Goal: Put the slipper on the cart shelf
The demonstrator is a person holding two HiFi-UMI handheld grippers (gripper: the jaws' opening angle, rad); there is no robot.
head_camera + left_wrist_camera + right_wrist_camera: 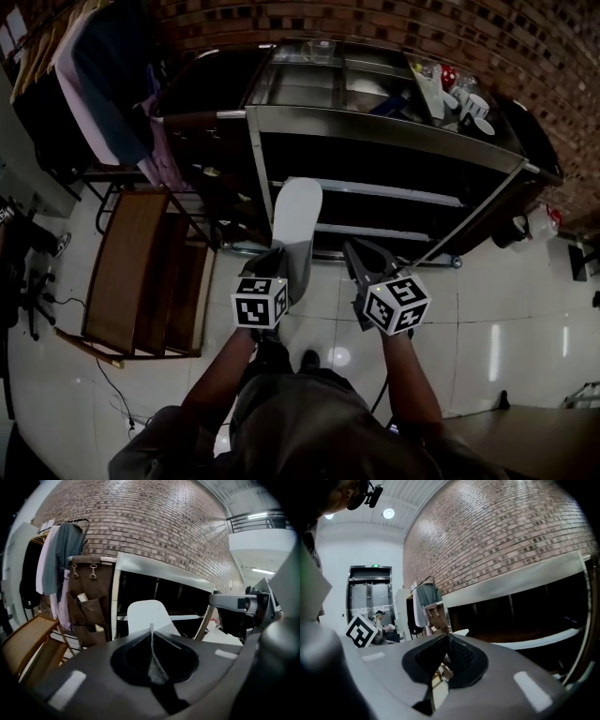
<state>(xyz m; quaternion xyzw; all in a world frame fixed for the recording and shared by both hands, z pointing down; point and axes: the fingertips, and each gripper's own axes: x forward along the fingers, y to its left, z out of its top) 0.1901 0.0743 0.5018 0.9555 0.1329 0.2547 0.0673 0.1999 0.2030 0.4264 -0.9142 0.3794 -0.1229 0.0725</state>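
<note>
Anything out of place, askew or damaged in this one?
Nothing stands out. The left gripper is shut on the white slipper in front of the cart; the right gripper is shut and empty.

The person wears a dull grey-brown top (309,427) whose sleeves (150,452) end above the forearms, and dark shoes (273,352). The left gripper (286,255) and the right gripper (368,253) look alike. Each has a smooth dark grey shell narrowing to a wedge, and each carries a white cube (260,302) with black square markers on its faces. In the gripper views, each shell has a black teardrop-shaped hollow (133,660) around the jaws, lined with finely ribbed pads (460,654). Pale rectangular patches (532,691) sit on the grey either side. A small brass-coloured fitting (443,677) shows low in the right one.
</note>
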